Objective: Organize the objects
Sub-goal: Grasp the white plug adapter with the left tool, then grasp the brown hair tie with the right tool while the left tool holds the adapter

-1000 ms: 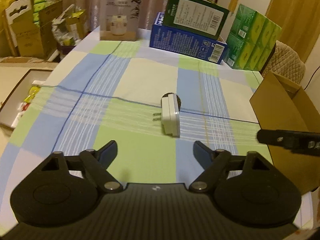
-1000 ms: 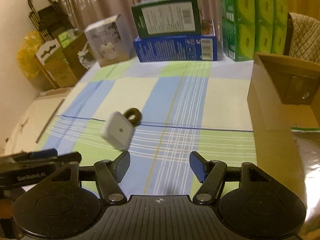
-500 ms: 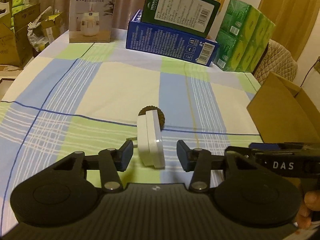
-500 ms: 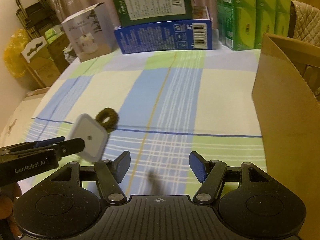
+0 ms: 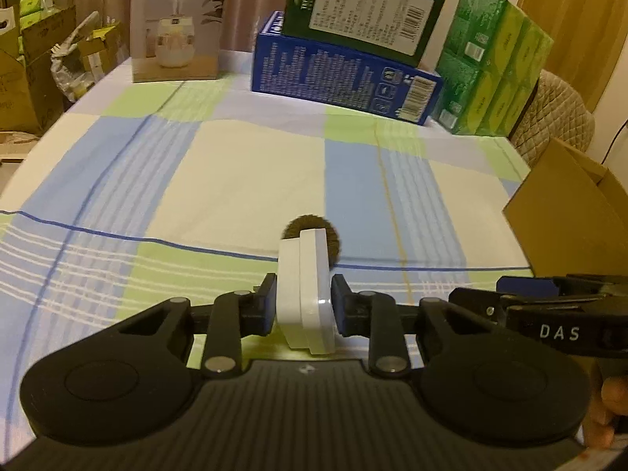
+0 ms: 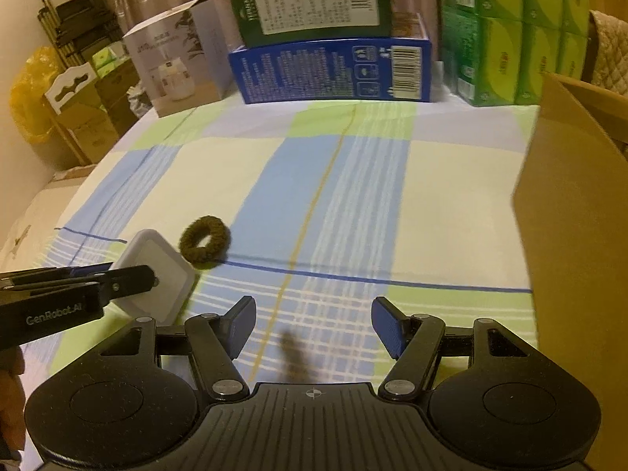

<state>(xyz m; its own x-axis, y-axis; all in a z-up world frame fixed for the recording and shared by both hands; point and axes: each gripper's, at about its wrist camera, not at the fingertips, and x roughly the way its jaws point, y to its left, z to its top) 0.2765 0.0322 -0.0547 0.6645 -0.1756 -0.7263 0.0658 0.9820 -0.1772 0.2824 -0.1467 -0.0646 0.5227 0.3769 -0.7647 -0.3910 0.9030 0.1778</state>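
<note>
A: Left wrist view first. What has the left gripper (image 5: 300,306) got?

B: Its two blue-padded fingers (image 5: 267,306) are pressed against the flat sides of a white square plastic plug adapter (image 5: 304,294), which stands on edge between them. The tongs are clamped on it. The adapter's lower edge seems to sit on or just above the blue, green and cream checked tablecloth (image 5: 243,180); I cannot tell which.

A: And just behind the adapter?

B: A dark brown fuzzy hair tie (image 5: 331,235) lies on the cloth, mostly hidden by the adapter here. In the right wrist view it shows whole, a ring lying flat (image 6: 204,241), just beside the adapter's corner (image 6: 165,271).

A: The right gripper (image 6: 314,324)?

B: Its tongs stand apart with nothing between them, only the cloth below. It hangs near the open brown cardboard box (image 6: 573,235) at the right edge of the table.

A: What lines the far edge?

B: A white humidifier carton (image 5: 174,19) on the left, a long blue carton (image 5: 341,78) with a dark green box (image 5: 361,8) leaning on top of it, then a stack of green tissue packs (image 5: 494,62).

A: Any sign of the person?

B: Fingertips at the lower right corner of the left wrist view (image 5: 606,408).
</note>
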